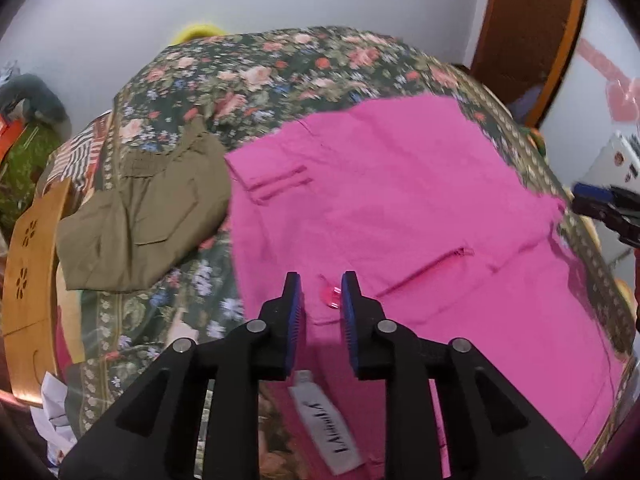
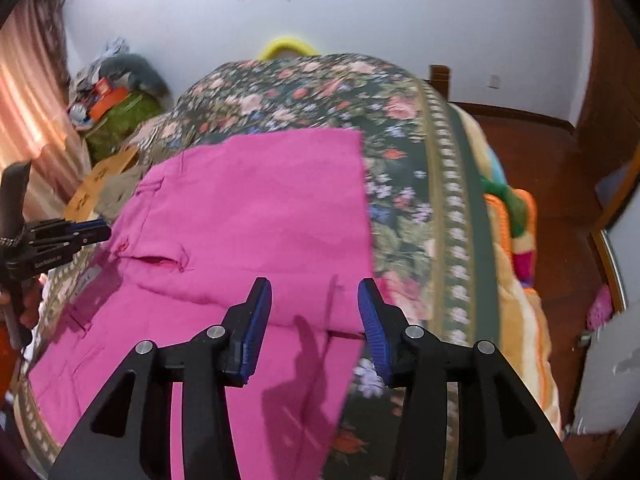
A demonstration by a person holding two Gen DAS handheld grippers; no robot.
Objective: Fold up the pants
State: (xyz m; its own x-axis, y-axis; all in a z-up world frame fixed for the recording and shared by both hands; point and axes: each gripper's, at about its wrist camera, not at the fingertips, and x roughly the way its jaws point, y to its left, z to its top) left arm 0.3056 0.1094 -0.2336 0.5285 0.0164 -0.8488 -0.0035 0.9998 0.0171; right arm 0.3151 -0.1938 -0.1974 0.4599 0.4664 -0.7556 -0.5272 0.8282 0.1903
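White label (image 1: pixel 326 428) on pink pants (image 1: pixel 400 208): script brand name, letters unclear.

The pink pants (image 1: pixel 400 208) lie flat across the floral bedspread (image 1: pixel 248 68), with open air above them. At their left edge the folded olive garment (image 1: pixel 144 216) crowds the bed. Far of the pants, bare bedspread offers free room; to their right a bare strip runs along the bed's edge.

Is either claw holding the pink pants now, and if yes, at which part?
Nothing is held. The left claw and the right claw both stand open above the pink pants, with no fabric pinched between their fingers.
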